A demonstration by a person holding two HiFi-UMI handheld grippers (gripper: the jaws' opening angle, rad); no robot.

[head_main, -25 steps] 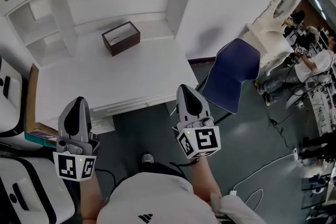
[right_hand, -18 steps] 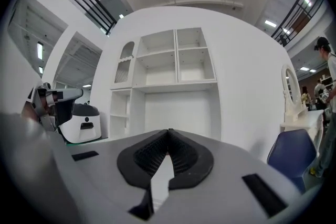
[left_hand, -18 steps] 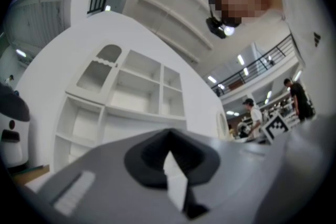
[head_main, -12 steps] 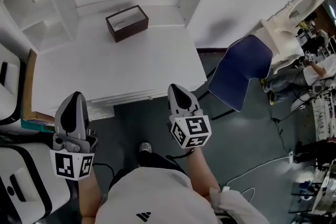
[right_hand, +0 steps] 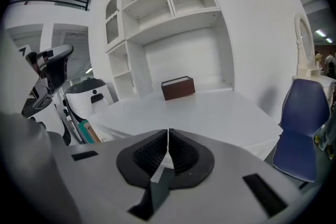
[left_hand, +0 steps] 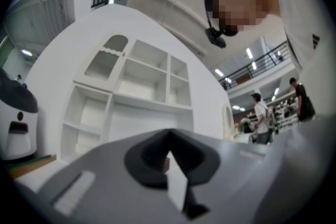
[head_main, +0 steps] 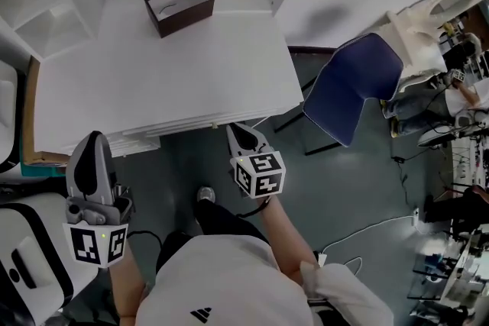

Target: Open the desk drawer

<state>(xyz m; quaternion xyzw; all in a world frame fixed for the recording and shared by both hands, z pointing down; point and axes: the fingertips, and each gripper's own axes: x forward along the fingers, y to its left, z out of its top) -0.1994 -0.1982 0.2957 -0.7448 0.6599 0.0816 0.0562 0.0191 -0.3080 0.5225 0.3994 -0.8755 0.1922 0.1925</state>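
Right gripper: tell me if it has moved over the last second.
Yes. The right gripper has moved left along the front edge of the desk, away from its right corner, and has sunk in front of that edge.

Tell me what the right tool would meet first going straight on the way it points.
Most likely the front edge of the white desk, close ahead of the right tool, whose jaws are shut and empty; depth is unclear.
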